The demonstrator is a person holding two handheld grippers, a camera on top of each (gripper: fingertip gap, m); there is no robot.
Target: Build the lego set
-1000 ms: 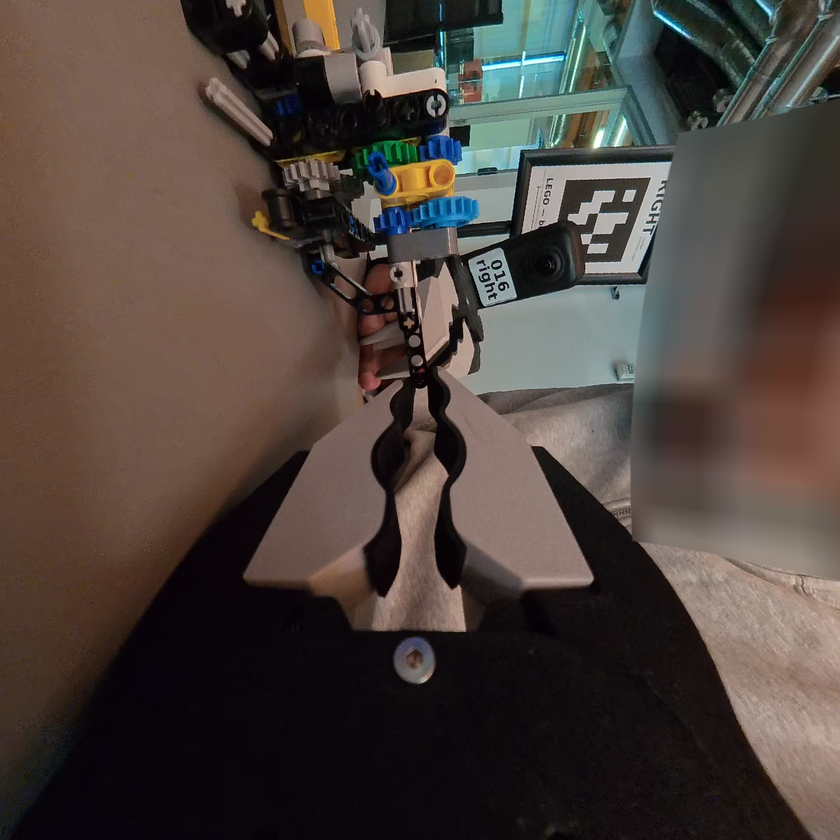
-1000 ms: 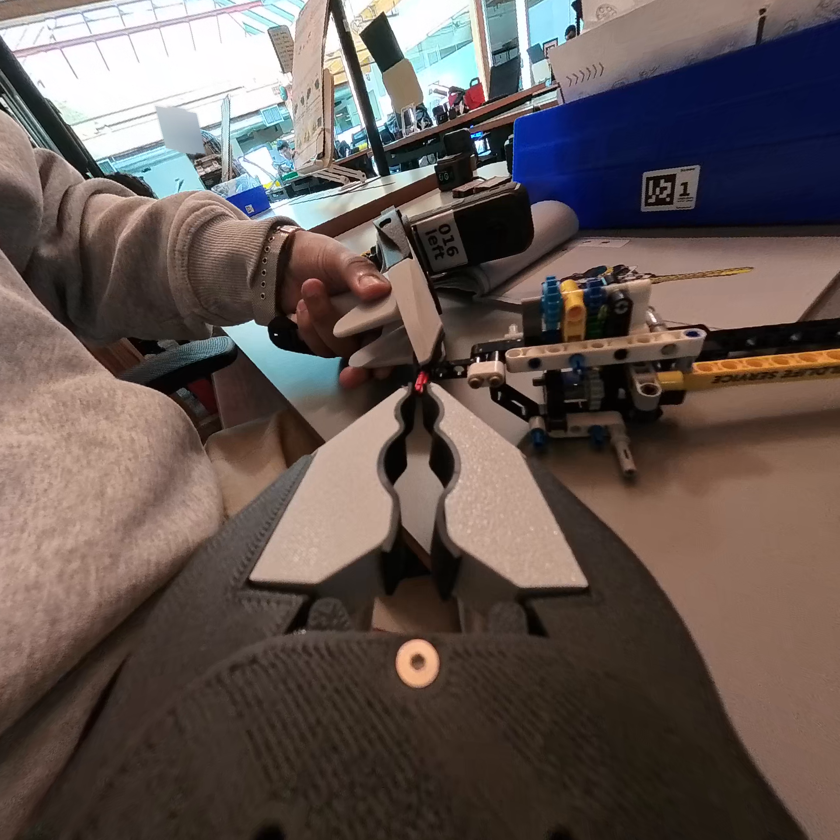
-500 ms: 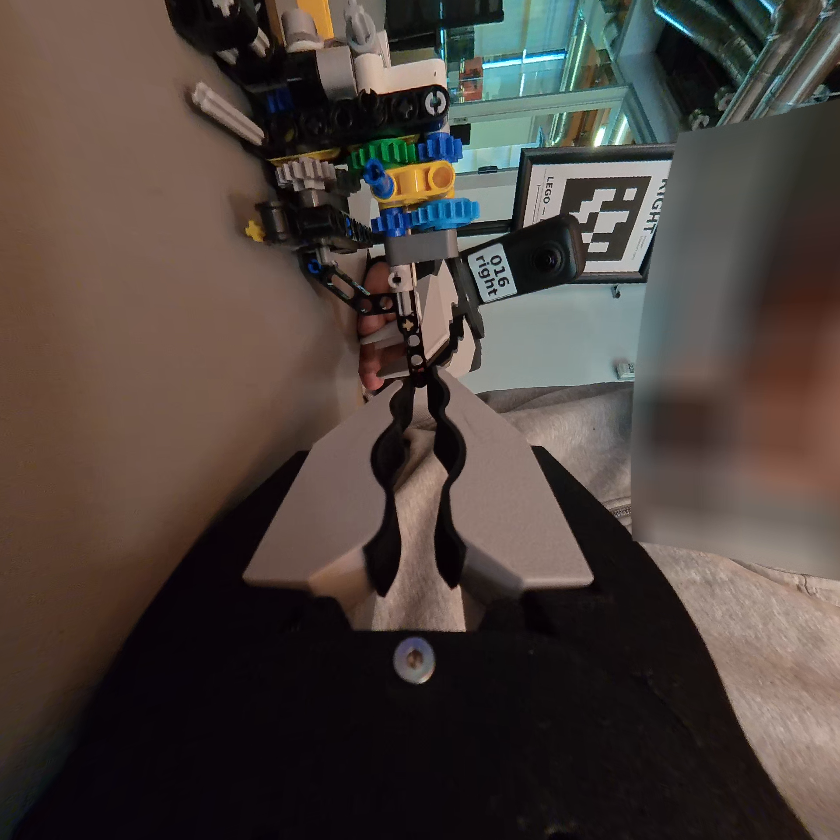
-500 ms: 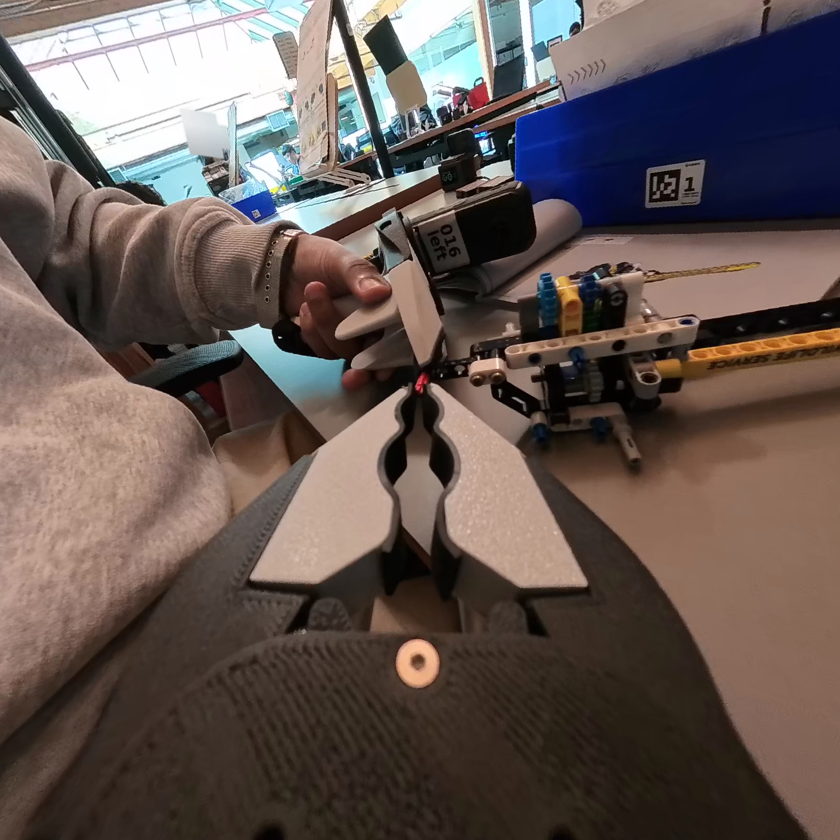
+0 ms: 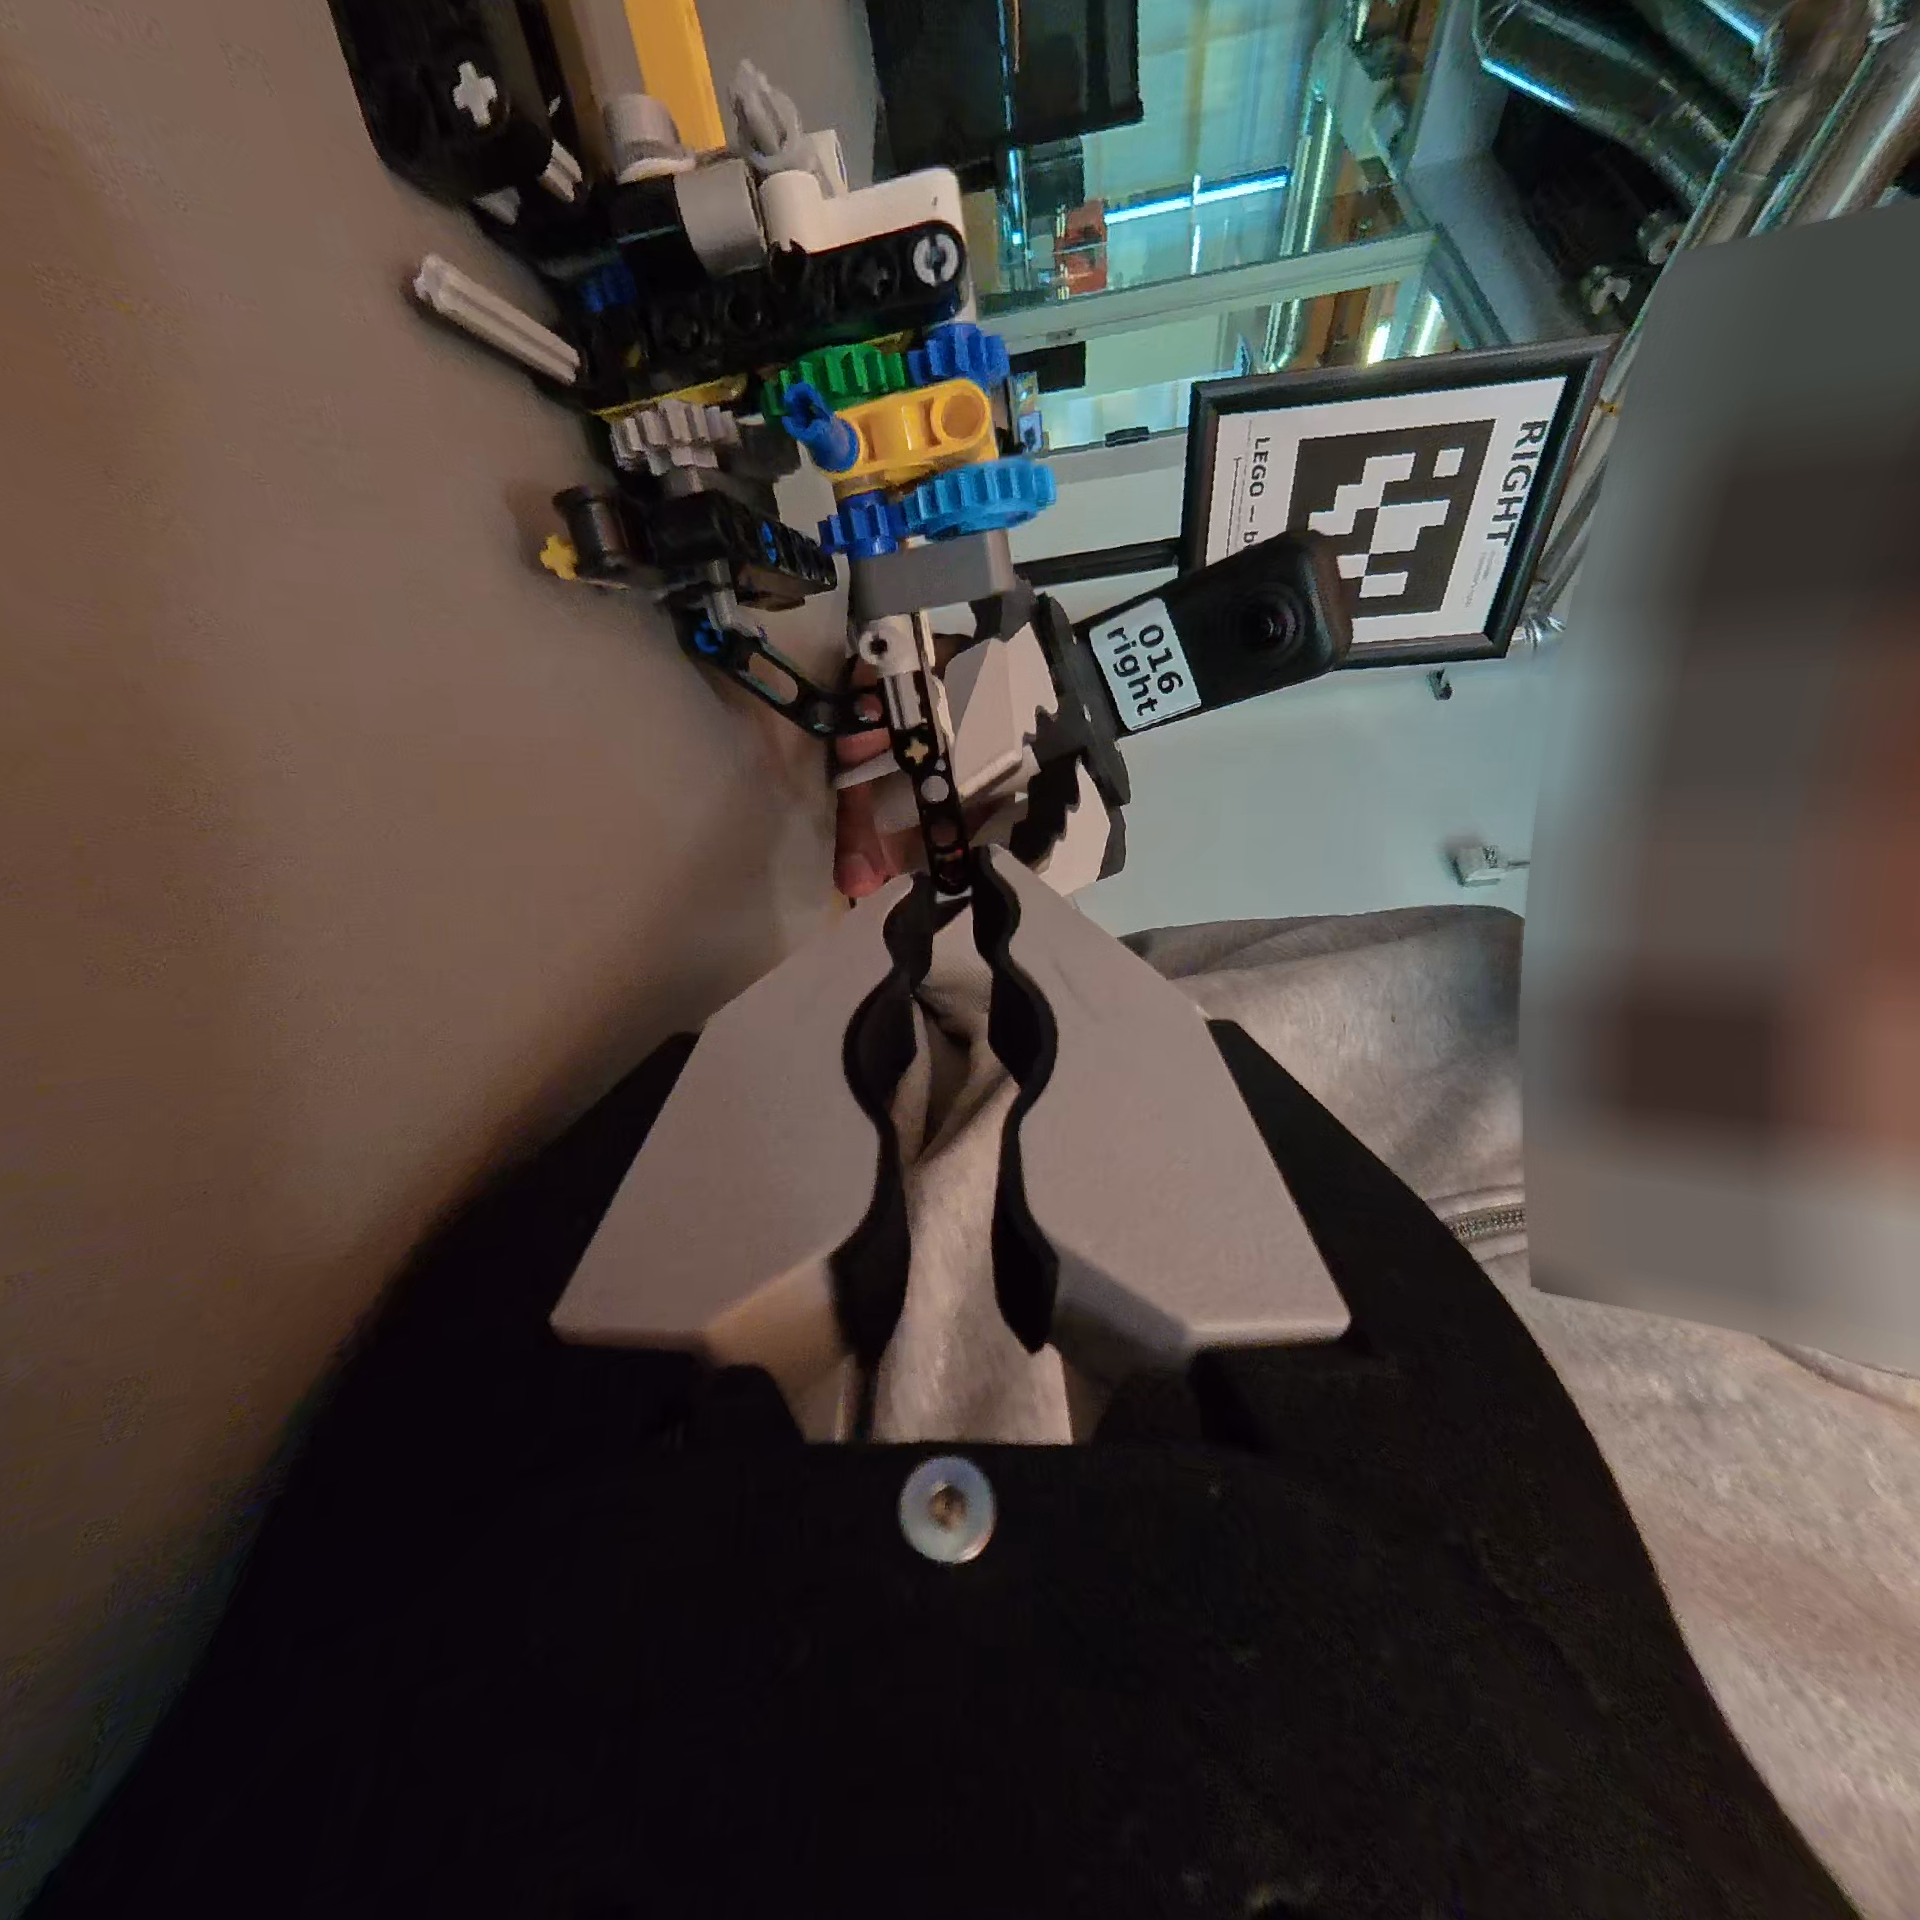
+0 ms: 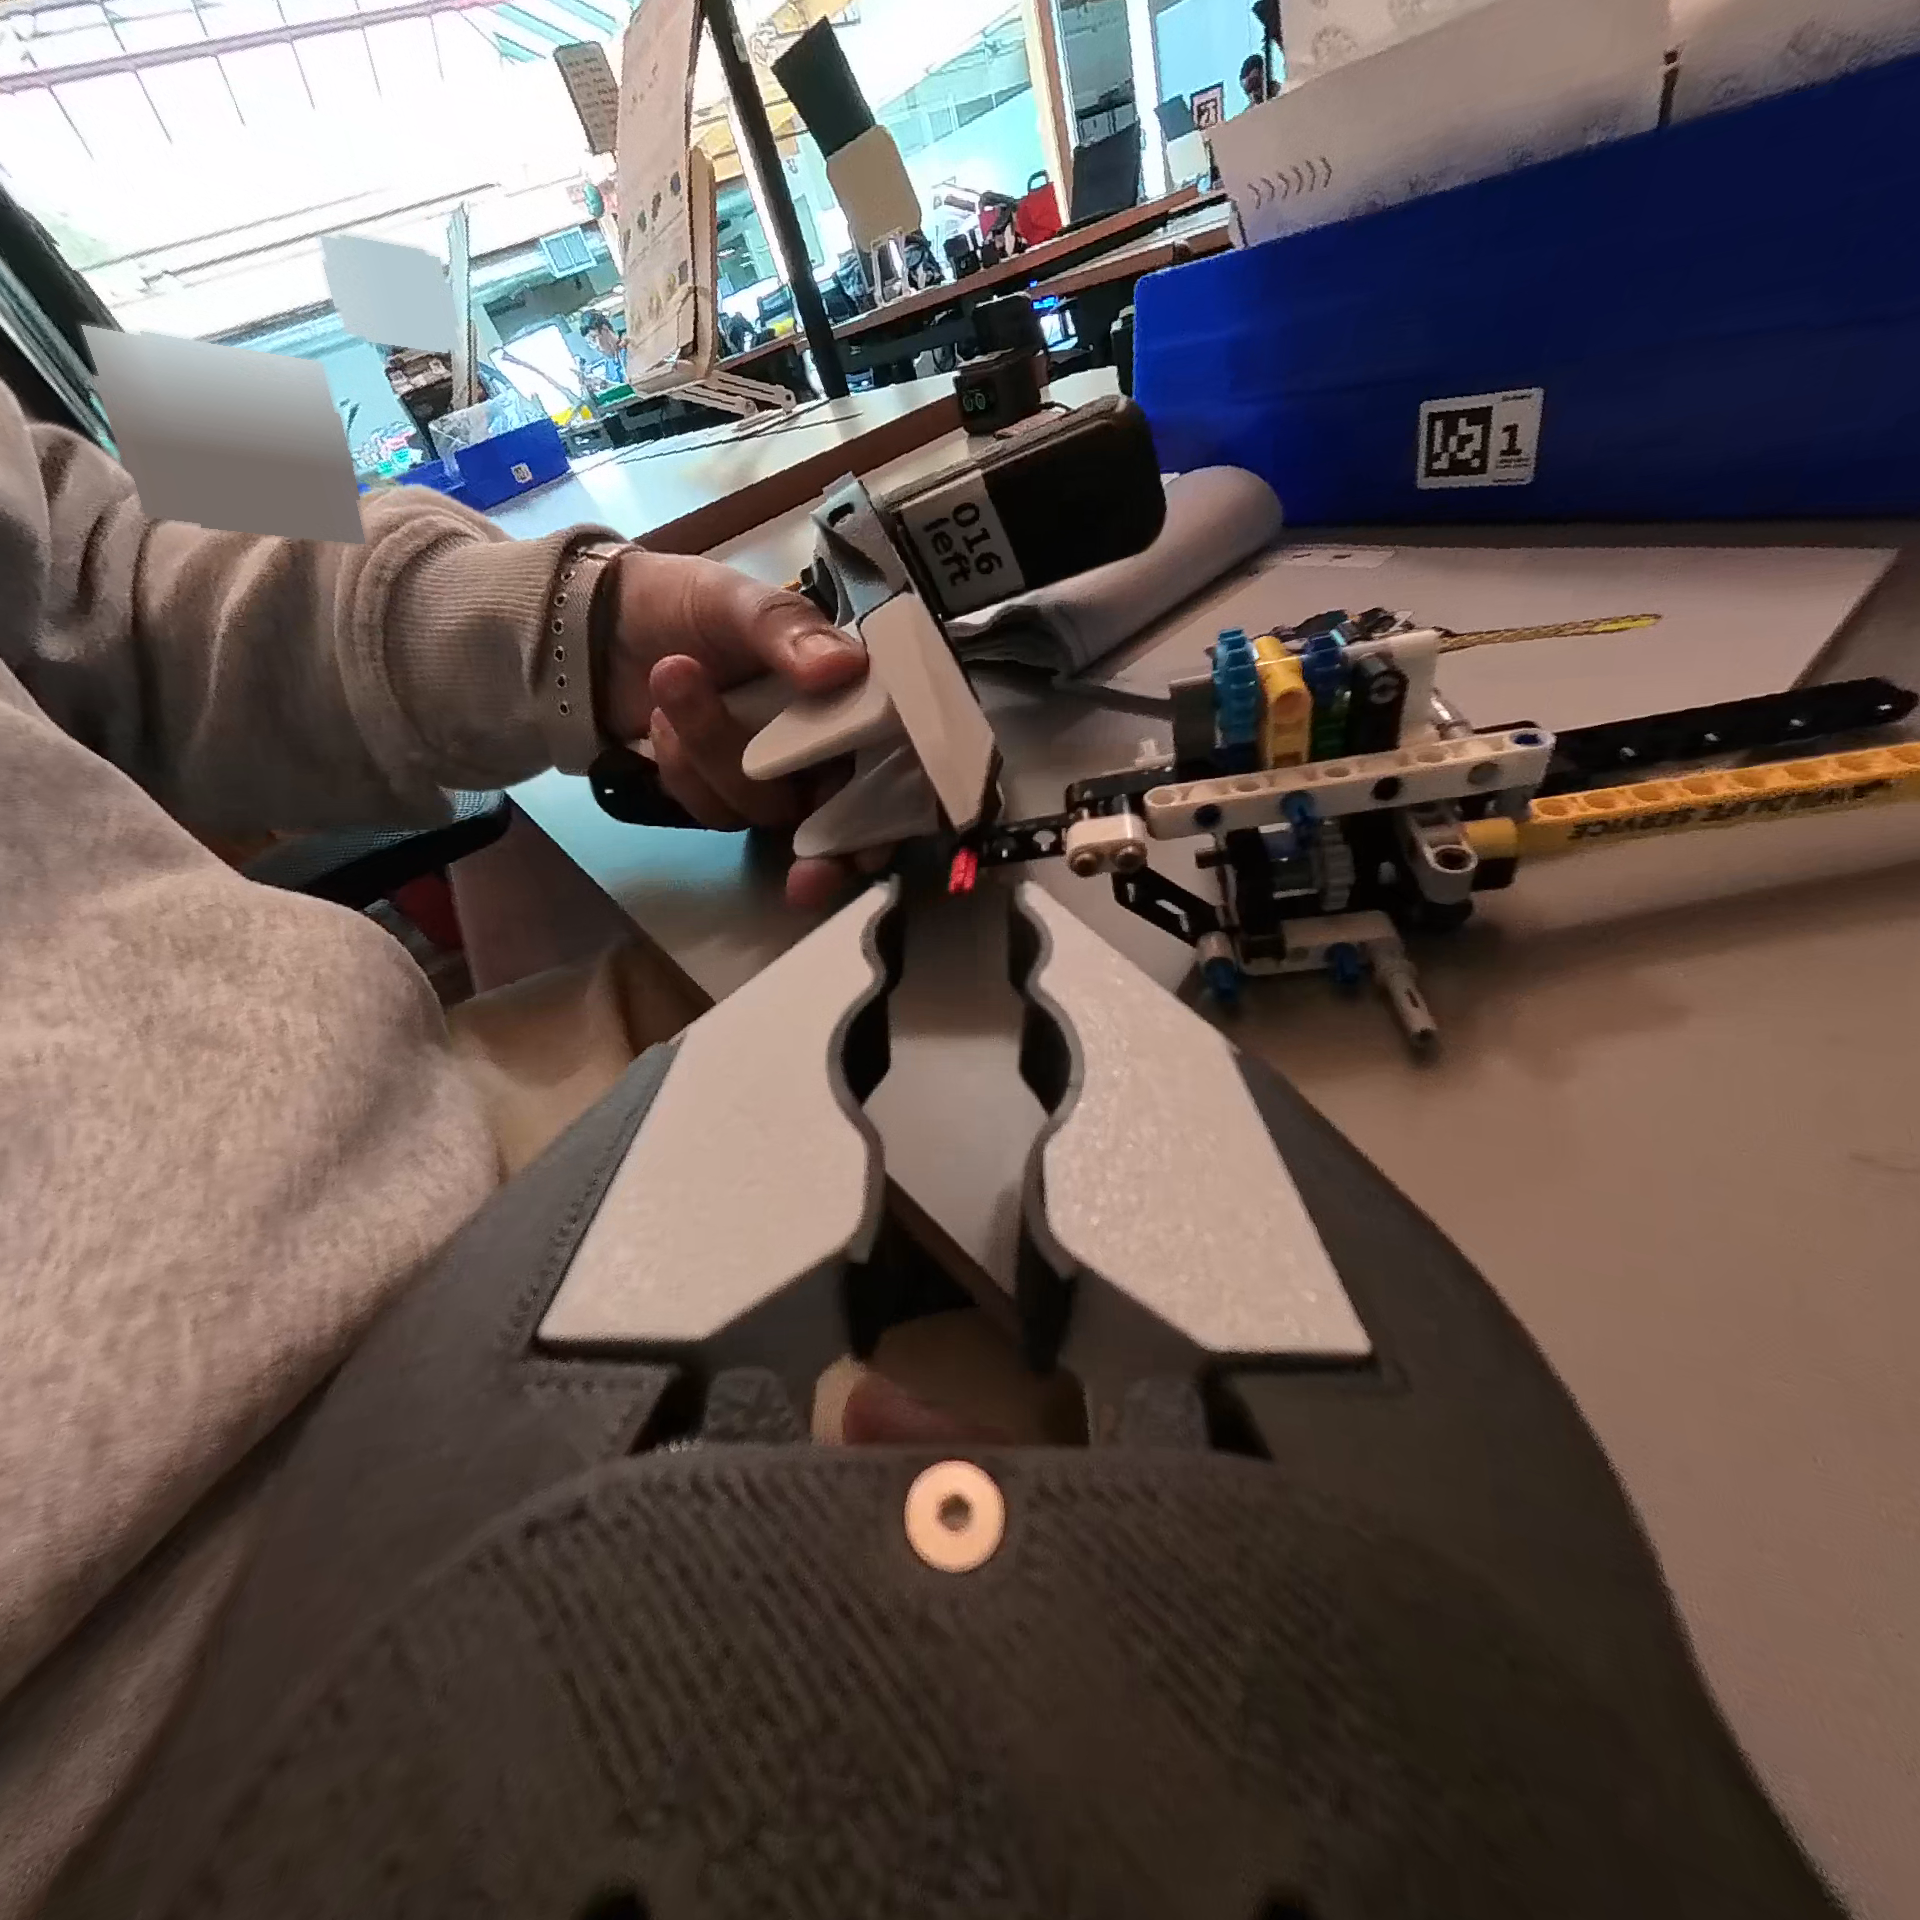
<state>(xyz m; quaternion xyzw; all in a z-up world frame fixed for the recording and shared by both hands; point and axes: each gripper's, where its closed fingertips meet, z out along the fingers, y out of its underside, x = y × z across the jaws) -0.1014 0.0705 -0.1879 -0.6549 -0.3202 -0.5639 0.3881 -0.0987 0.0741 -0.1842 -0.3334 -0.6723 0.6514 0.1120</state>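
Lettered camera label (image 5: pixel 1143 675), sign (image 5: pixel 1382 499), perhaps beam (image 6: pixel 1714 805)

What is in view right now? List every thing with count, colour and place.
Lego model: one, white, black, blue, yellow and green, on the table.
Thin black beam: one, sticking out of the model.
Red pin: one, at that beam's free end.
Yellow beam: one, at the model's other end.
Blue bin: one, behind the model.
Grey cloth: one, between bin and model.
Framed marker sign: one, black and white, behind the right gripper.
Table: one, grey.
Left gripper: grey, shut on the thin black beam.
Right gripper: grey, open, just short of the red pin.
Hand: one, holding the left gripper.
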